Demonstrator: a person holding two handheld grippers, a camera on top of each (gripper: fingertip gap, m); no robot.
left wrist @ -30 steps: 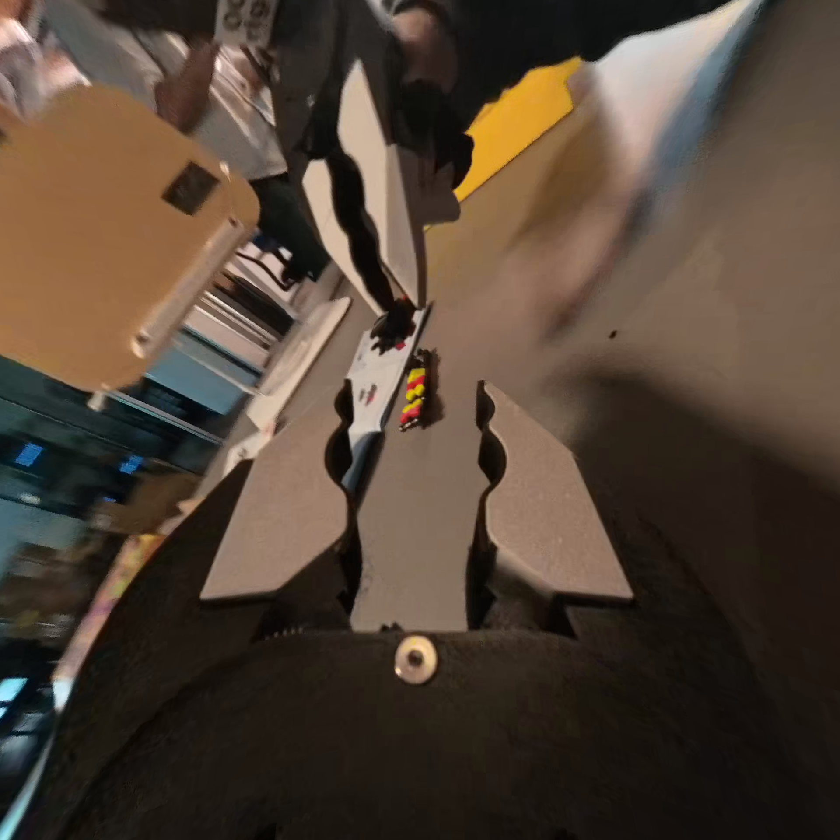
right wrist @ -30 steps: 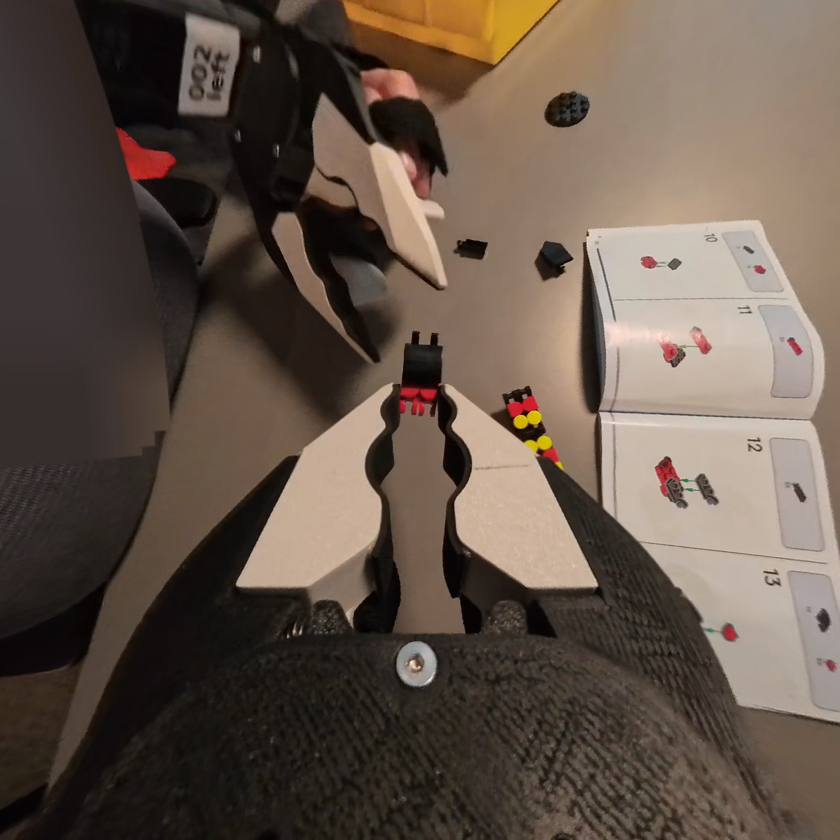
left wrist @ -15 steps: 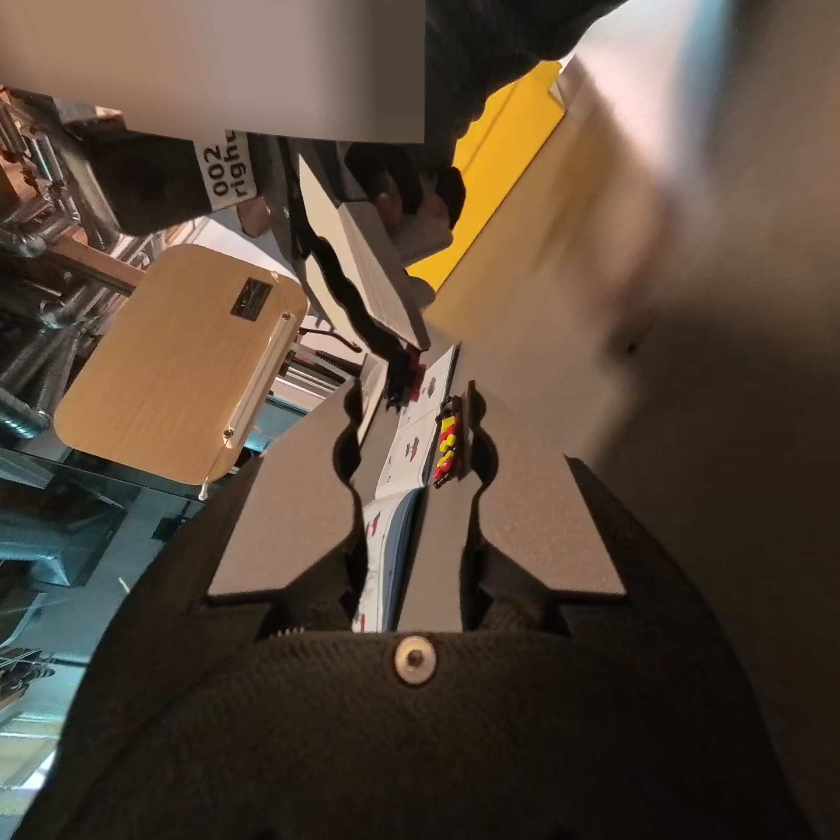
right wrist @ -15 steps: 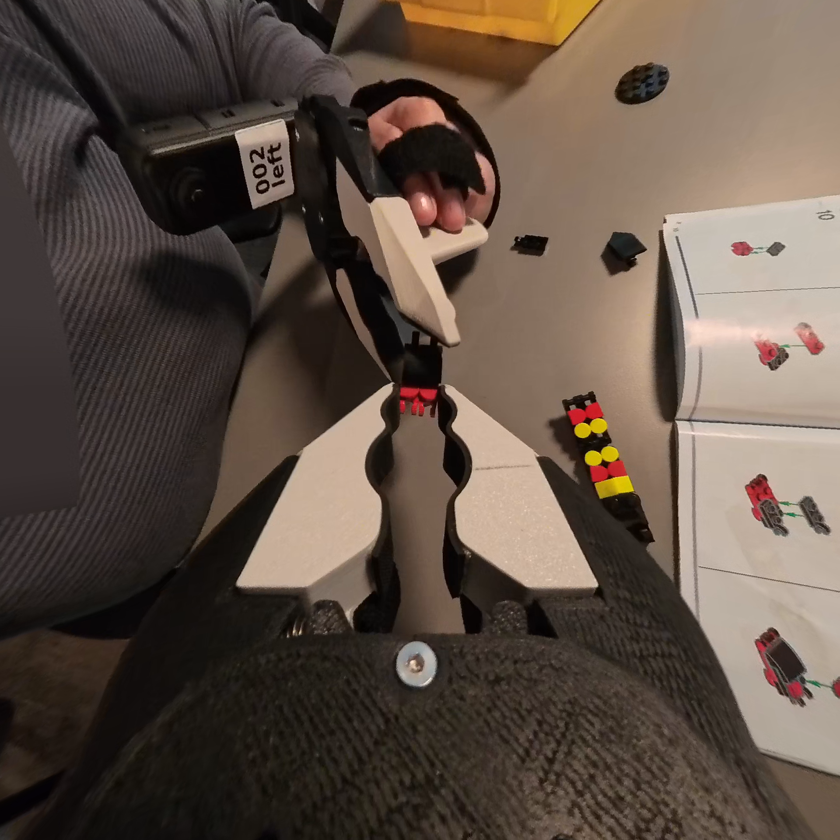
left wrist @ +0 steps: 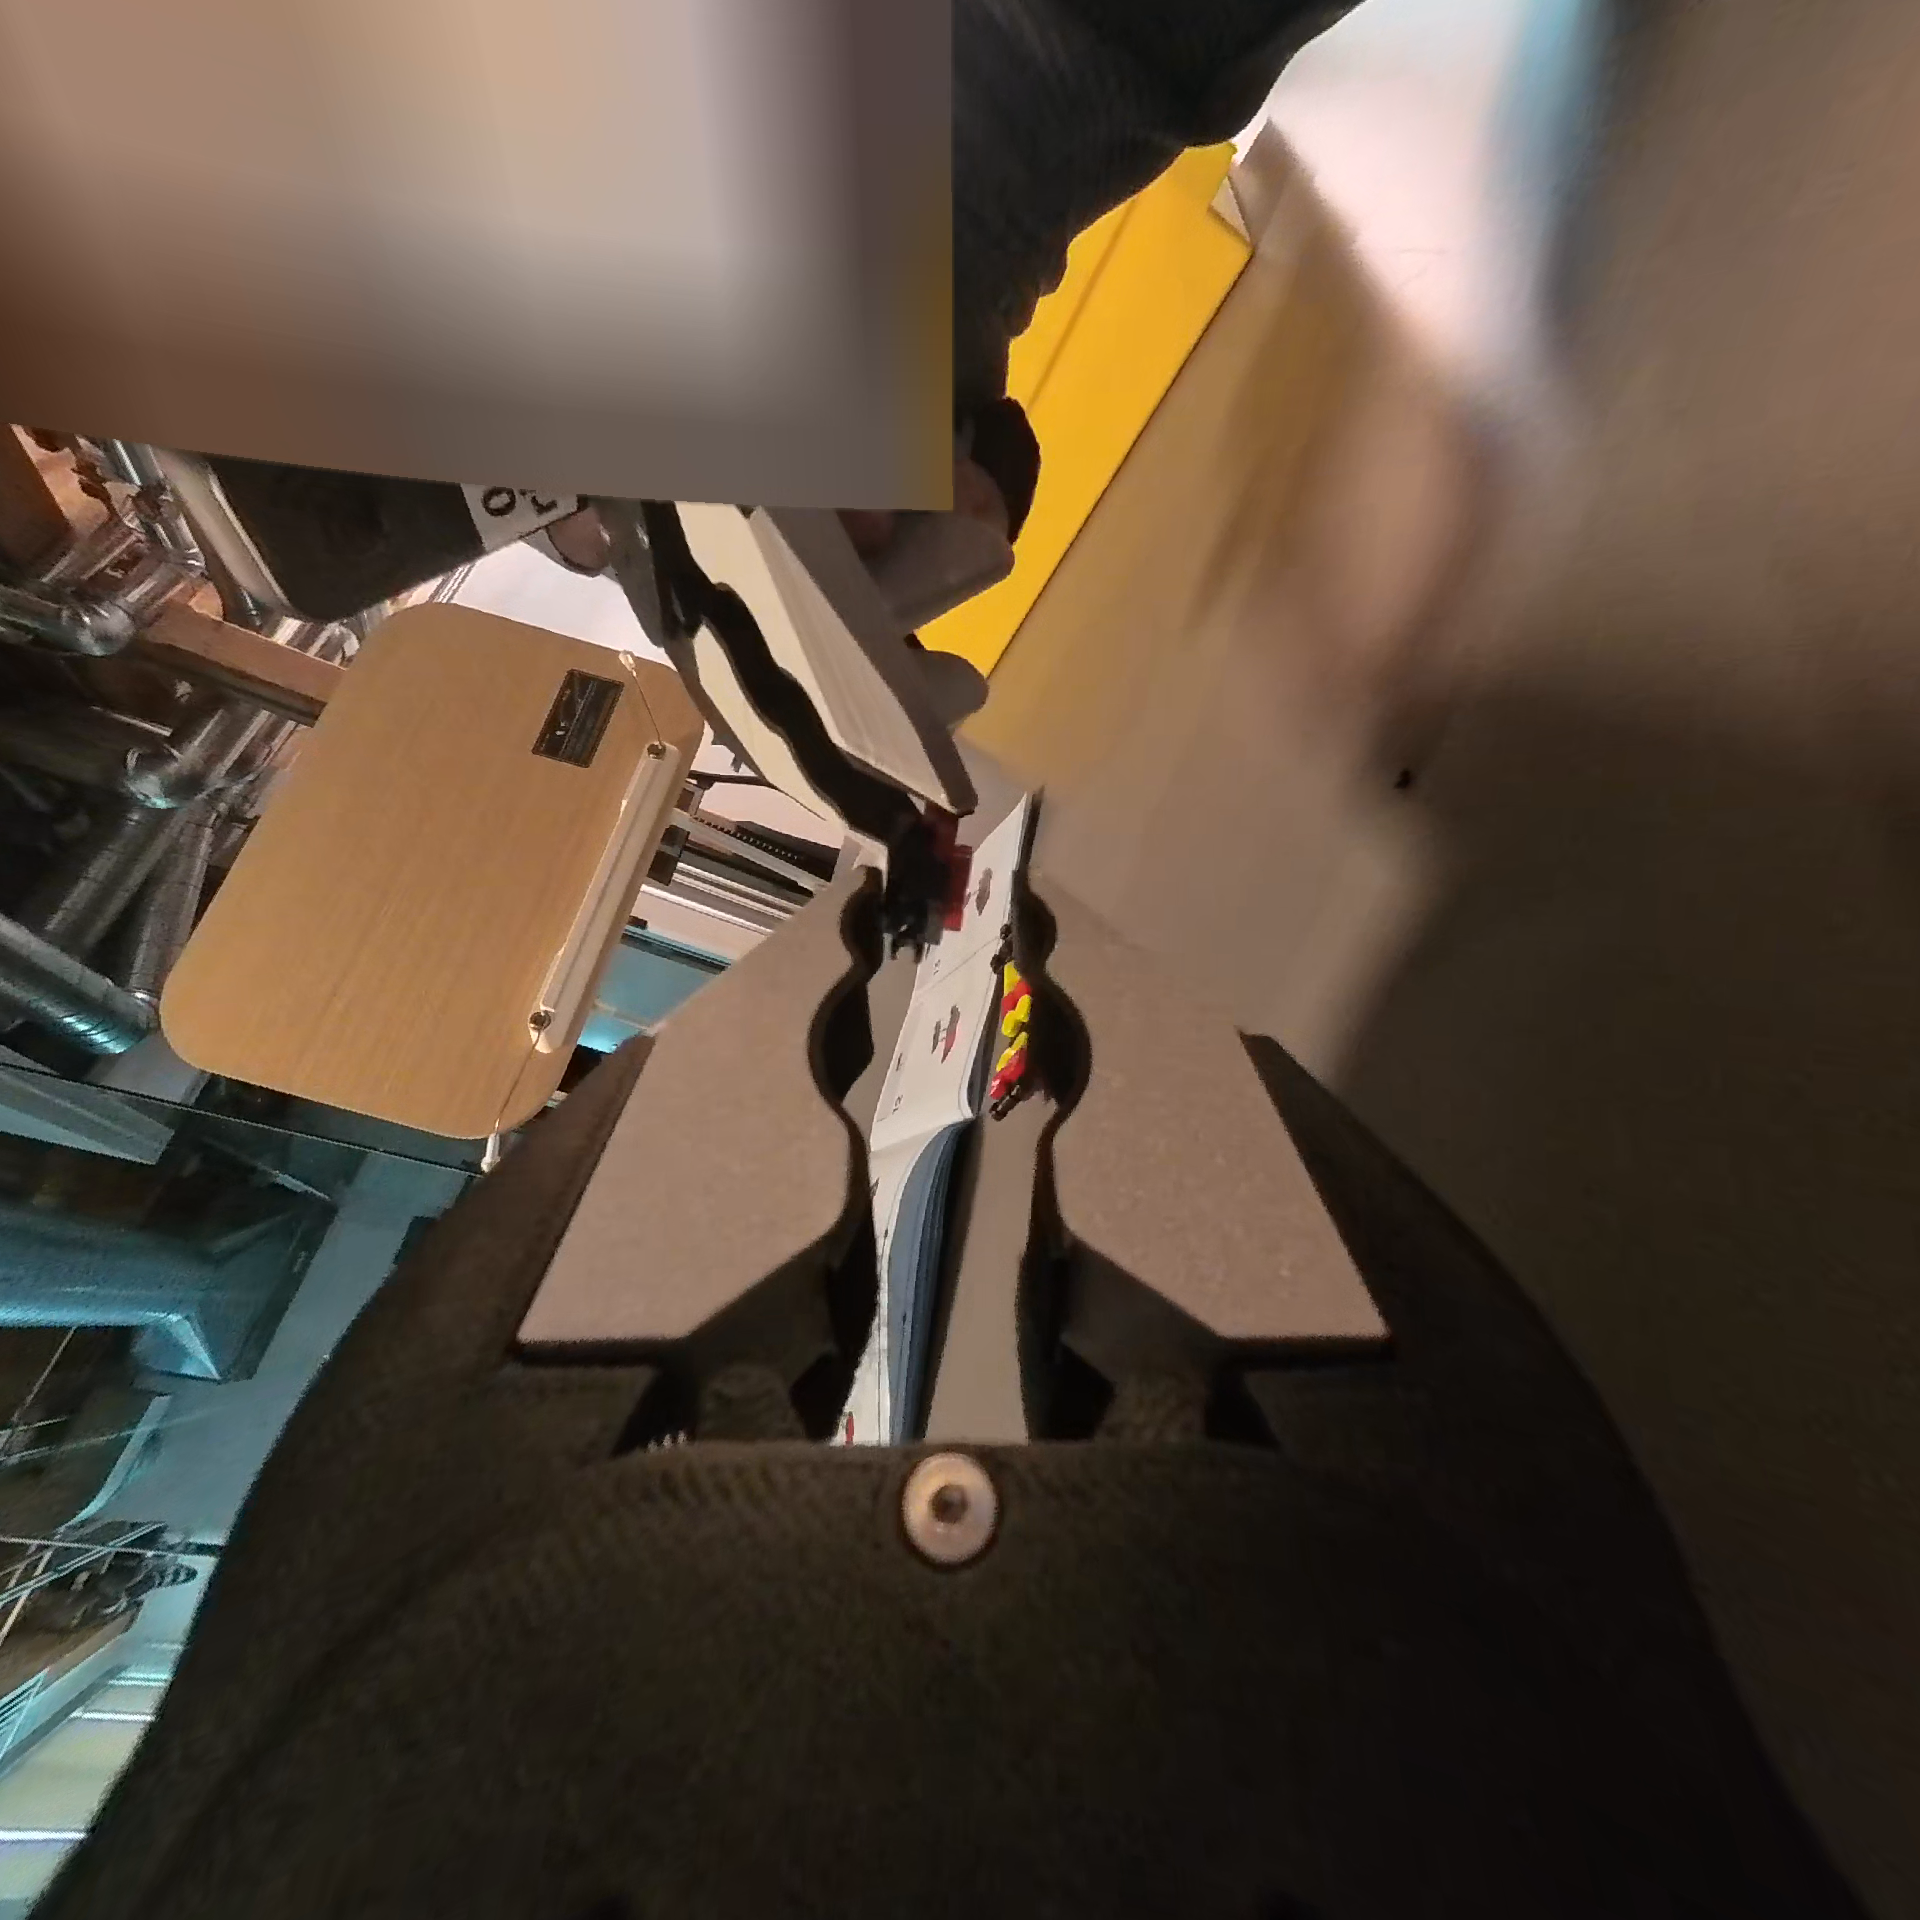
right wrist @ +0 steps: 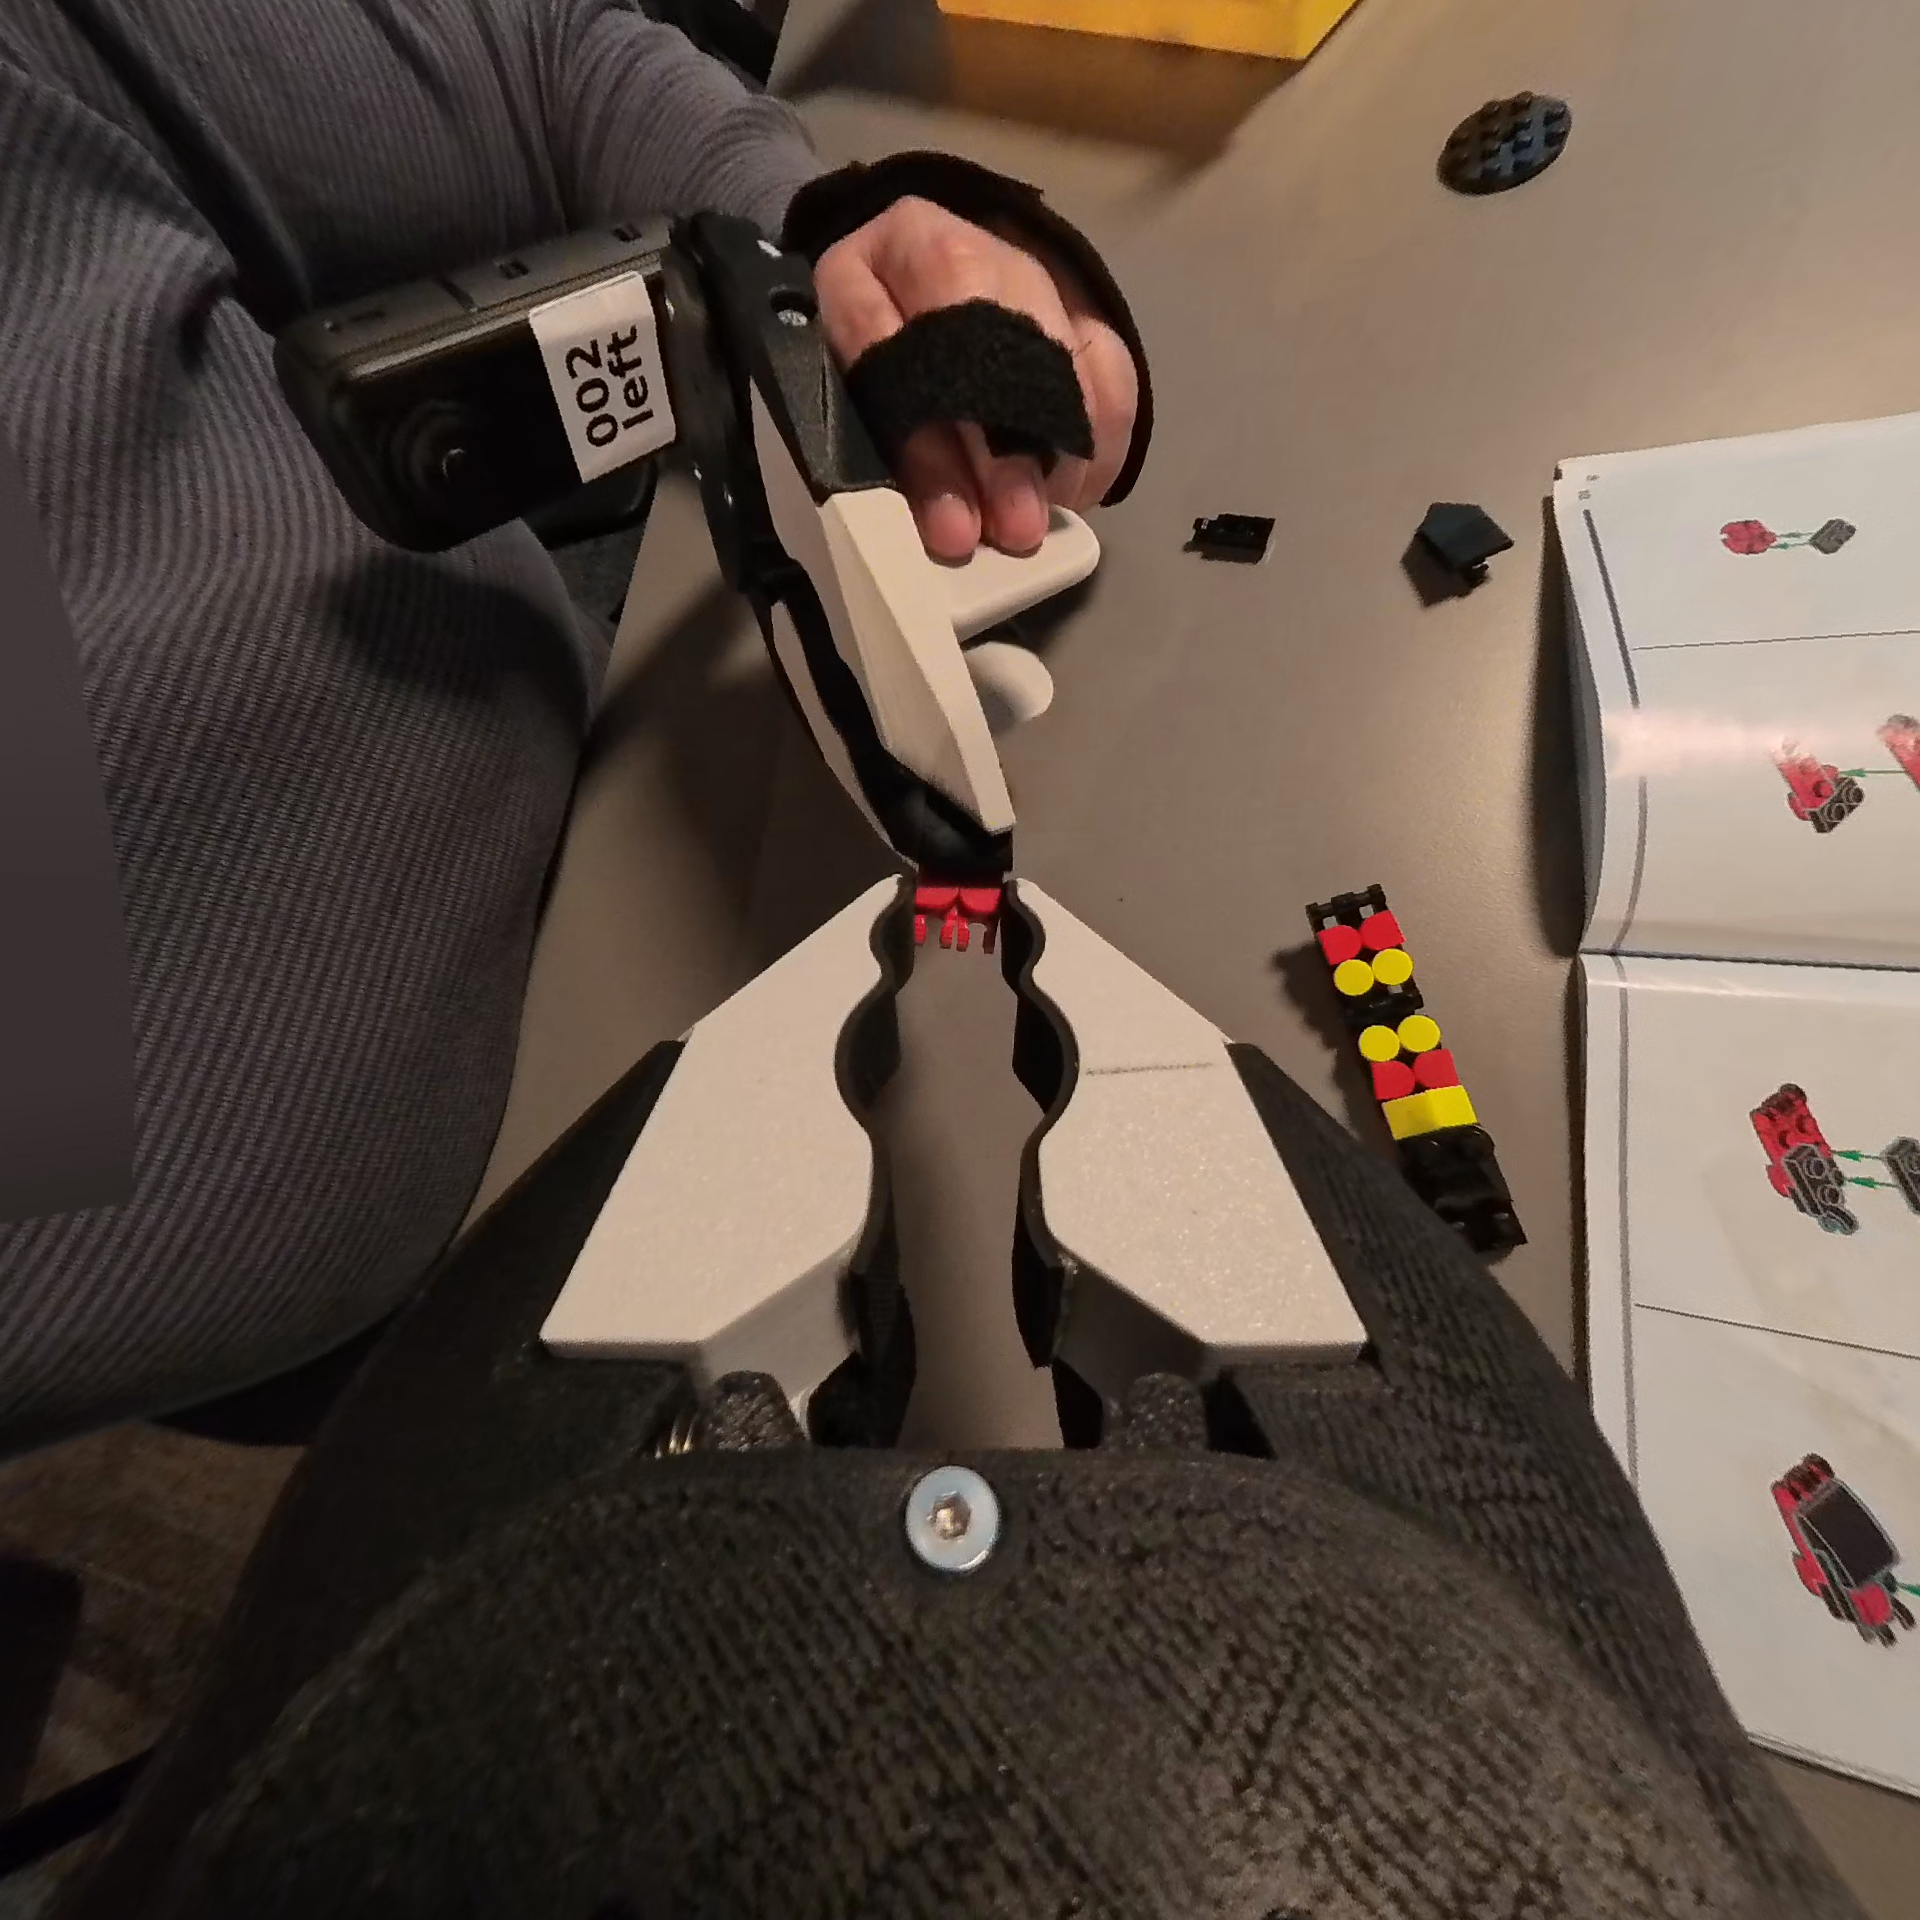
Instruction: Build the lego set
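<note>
My right gripper (right wrist: 956,899) is shut on a small red-and-black lego piece (right wrist: 956,920) and holds it above the grey table (right wrist: 1247,364). The red end sits between its tips and the black end sticks out forward. My left gripper (right wrist: 956,831) comes in from the upper left, and its tips reach the black end. In the left wrist view my left gripper (left wrist: 948,888) is open. The piece (left wrist: 940,868) is at its tips, close to the left finger, with the right gripper (left wrist: 935,821) behind it.
A black, red and yellow lego strip (right wrist: 1397,1039) lies on the table beside an open instruction booklet (right wrist: 1766,935). Two small black pieces (right wrist: 1231,537) (right wrist: 1460,540) and a round black plate (right wrist: 1507,140) lie farther off. A yellow box (right wrist: 1143,21) stands at the back. The grippers are tip to tip, or close to it. From either gripper's tips it is about 30 centimeters to the round black plate (right wrist: 1507,140).
My left gripper has moved in toward the right gripper, and its tips now meet the black end of the held piece. The right gripper has kept its grip.
</note>
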